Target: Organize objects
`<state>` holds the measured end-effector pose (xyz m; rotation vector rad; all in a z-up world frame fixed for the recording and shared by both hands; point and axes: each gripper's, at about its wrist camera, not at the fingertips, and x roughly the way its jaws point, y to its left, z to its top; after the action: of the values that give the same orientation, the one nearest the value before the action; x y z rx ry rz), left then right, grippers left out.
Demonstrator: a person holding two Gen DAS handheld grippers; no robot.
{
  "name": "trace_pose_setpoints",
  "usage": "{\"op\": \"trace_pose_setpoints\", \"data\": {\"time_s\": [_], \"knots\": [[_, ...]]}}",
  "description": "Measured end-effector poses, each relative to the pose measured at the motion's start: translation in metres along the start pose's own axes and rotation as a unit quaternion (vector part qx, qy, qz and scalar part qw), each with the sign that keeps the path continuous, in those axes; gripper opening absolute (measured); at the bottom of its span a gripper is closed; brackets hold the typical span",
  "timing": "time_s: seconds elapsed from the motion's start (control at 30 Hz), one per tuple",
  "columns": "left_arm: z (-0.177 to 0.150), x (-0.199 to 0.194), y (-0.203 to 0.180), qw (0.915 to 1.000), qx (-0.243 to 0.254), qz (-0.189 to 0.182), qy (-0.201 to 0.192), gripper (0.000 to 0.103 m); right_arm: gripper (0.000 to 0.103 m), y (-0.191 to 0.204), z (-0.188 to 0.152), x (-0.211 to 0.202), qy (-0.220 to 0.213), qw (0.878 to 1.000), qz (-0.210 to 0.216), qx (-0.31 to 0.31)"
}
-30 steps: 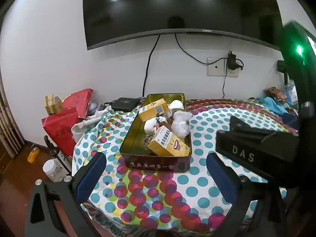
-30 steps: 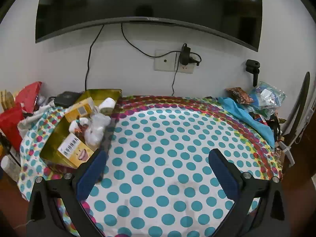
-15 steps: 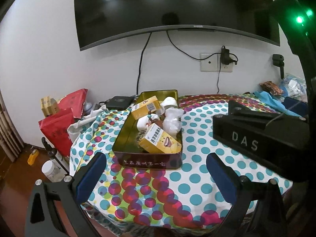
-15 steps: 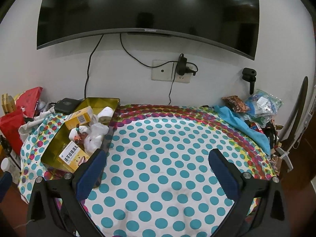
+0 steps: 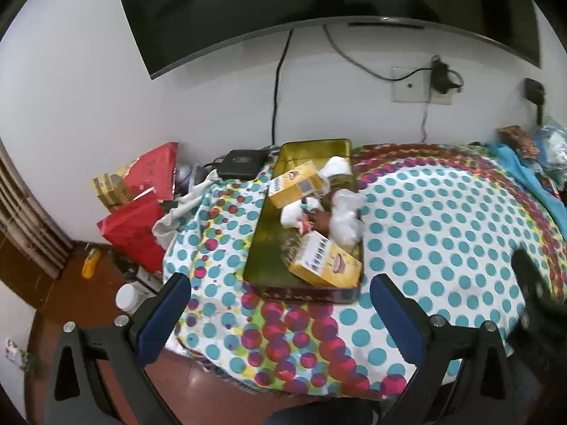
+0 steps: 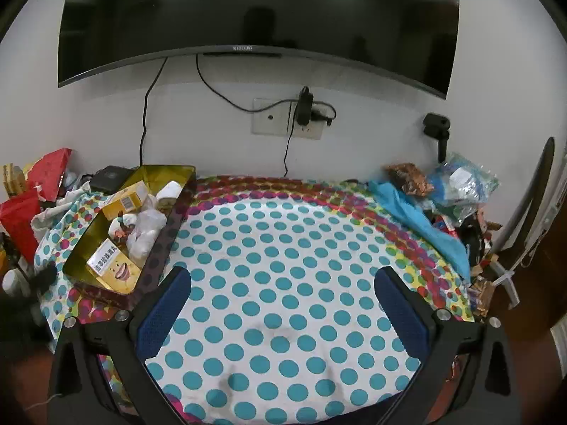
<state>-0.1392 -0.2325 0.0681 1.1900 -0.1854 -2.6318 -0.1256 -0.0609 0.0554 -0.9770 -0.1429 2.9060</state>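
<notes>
A gold metal tin (image 5: 264, 248) stands on the left side of the polka-dot table (image 5: 443, 241). It holds two yellow boxes (image 5: 324, 264), a white roll (image 5: 336, 166) and a crumpled clear bag (image 5: 345, 217). My left gripper (image 5: 280, 322) is open and empty, above the table's front edge just short of the tin. My right gripper (image 6: 281, 313) is open and empty over the middle of the table (image 6: 301, 248); the tin (image 6: 85, 248) lies to its left.
Red bags (image 5: 136, 226) and small boxes crowd the floor at the left. A black box (image 5: 241, 164) sits behind the tin. A blue cloth (image 6: 414, 219) and snack packets (image 6: 460, 184) pile up at the table's right edge. A TV and wall socket (image 6: 287, 118) are behind.
Both grippers have risen and pulled back, so the table appears lower and farther. The right gripper's body no longer fills the right of the left wrist view. Objects in the tin have not moved.
</notes>
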Motion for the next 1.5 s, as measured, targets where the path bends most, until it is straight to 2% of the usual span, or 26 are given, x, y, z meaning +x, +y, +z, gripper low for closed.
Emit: {"op": "trace_pose_setpoints", "data": {"time_s": [0.13, 0.37, 0.67, 0.87, 1.5], "knots": [[0.020, 0.013, -0.002, 0.9996, 0.002, -0.007, 0.027, 0.103, 0.103, -0.007, -0.002, 0.010, 0.011, 1.000, 0.006, -0.009], [0.041, 0.046, -0.022, 0.9949, 0.028, -0.036, 0.090, 0.103, 0.103, -0.012, -0.012, 0.044, 0.067, 0.997, 0.019, -0.015], [0.072, 0.069, -0.021, 0.9950, 0.019, -0.027, 0.094, 0.103, 0.103, -0.016, -0.018, 0.086, 0.114, 0.993, 0.032, -0.007], [0.083, 0.078, -0.016, 0.9941, 0.016, -0.042, 0.098, 0.103, 0.103, -0.013, -0.025, 0.102, 0.130, 0.991, 0.039, -0.010], [0.077, 0.084, -0.010, 0.9926, 0.009, -0.063, 0.103, 0.103, 0.103, 0.010, -0.028, 0.099, 0.133, 0.989, 0.057, -0.029]]}}
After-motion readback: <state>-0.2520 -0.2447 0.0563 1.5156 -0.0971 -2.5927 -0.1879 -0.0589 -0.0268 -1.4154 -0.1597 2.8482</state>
